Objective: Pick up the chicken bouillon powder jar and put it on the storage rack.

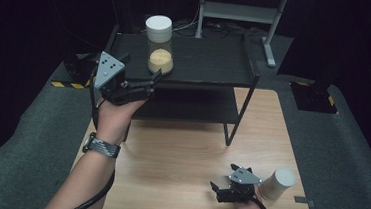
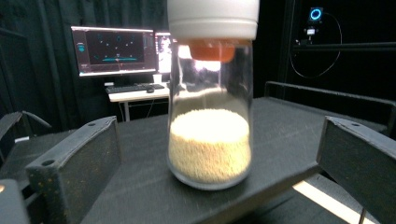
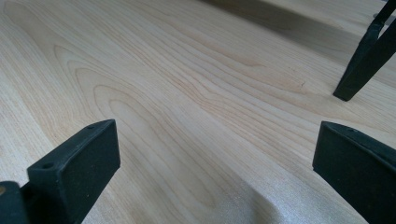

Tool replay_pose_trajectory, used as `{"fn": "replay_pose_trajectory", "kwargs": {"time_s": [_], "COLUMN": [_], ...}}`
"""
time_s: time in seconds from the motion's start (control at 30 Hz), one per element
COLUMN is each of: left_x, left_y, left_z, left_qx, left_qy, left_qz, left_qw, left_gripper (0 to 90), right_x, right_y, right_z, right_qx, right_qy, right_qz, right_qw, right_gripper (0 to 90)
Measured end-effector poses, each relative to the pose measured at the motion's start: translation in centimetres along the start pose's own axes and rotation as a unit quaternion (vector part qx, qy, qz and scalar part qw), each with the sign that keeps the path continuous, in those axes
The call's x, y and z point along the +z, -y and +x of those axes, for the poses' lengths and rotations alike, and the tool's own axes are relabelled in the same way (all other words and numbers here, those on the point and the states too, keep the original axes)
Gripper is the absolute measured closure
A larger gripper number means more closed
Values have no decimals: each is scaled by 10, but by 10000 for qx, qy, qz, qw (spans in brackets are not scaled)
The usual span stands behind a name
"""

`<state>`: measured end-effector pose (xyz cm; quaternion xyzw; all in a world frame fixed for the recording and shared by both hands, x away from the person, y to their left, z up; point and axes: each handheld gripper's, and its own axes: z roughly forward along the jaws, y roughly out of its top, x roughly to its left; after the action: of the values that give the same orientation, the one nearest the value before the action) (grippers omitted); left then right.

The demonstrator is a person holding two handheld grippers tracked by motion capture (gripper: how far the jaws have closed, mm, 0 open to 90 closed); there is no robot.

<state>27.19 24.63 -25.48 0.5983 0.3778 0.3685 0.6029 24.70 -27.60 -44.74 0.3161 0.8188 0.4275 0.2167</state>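
Note:
A clear glass jar (image 1: 160,50) with a white lid, about a third full of yellowish grain, stands upright on the top of a black shelf rack (image 1: 212,61). My left gripper (image 1: 151,82) is held just in front of the jar (image 2: 210,135), open, its jaws wide apart on either side and not touching the glass. My right gripper (image 1: 219,190) rests low over the wooden table (image 1: 179,154) near the front edge, open with nothing between its jaws. A second white-lidded container (image 1: 277,183) stands just to the right of the right gripper.
The rack has a lower shelf and thin black legs; one leg (image 3: 366,56) stands on the table ahead of the right gripper. Grey carpet surrounds the table. Monitors and a desk (image 2: 116,51) sit far behind the jar.

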Motion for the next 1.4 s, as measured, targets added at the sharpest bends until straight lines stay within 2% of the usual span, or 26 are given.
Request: {"fn": "replay_pose_trajectory", "kwargs": {"time_s": [0.33,0.47,0.57,0.77,1.1,1.3,1.4], "left_x": [-15,-23,-28,-34,-42,-45,-47], "left_y": [18,34,45,56,82,94,105], "left_z": [-4,-8,-7,-8,-17,-22,-25], "left_qx": [98,134,64,84,166,288,317], "left_qy": [68,12,24,52,158,204,223], "left_qz": [177,235,241,310,596,702,738], "left_qw": [9998,9996,9997,9995,9980,9969,9965], "left_gripper": [3,3,3,3,3,3,3], "right_x": [0,0,0,0,0,1,1], "right_y": [-1,-1,-1,-1,-1,-1,-1], "right_z": [1,1,1,1,2,2,2], "right_qx": [-21,-42,-43,-45,-59,-53,-54], "right_qy": [18,17,17,19,30,26,27], "right_qz": [17,25,27,29,27,33,33], "right_qw": [10000,10000,10000,10000,10000,10000,10000], "right_gripper": [0,0,0,0,0,0,0]}}
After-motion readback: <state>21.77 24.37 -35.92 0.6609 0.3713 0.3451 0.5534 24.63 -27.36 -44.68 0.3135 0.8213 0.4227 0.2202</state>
